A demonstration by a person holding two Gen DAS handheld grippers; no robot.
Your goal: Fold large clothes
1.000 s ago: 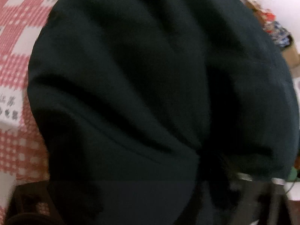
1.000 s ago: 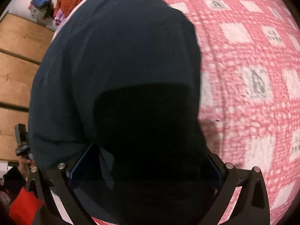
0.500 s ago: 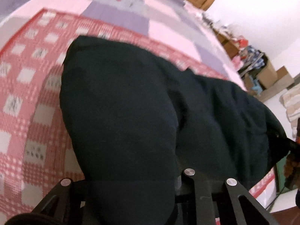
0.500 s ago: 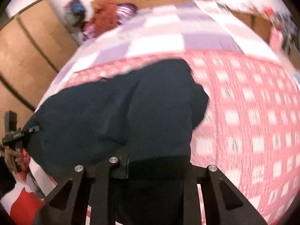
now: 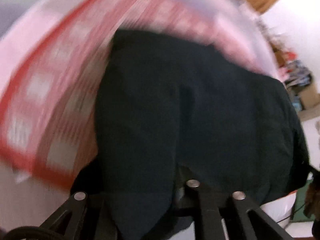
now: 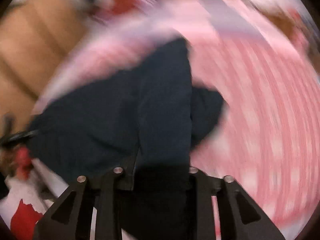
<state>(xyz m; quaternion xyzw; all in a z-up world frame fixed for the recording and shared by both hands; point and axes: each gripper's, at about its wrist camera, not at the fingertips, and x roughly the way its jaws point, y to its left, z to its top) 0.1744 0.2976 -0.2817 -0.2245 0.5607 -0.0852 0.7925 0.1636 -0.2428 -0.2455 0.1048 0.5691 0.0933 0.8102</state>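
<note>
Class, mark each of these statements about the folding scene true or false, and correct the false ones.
1. The garment is dark. True.
2. Both tongs hold the garment. True: left tongs and right tongs each have cloth running between their fingers.
3. The bed cover is plain green. False: it is a red and pink check.
4. The garment lies neatly folded in a small square. False: it hangs bunched from the tongs.
5. Both views are sharp. False: they are motion-blurred.

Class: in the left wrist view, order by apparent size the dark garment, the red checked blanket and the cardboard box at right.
1. dark garment, though nearness enlarges it
2. red checked blanket
3. cardboard box
</note>
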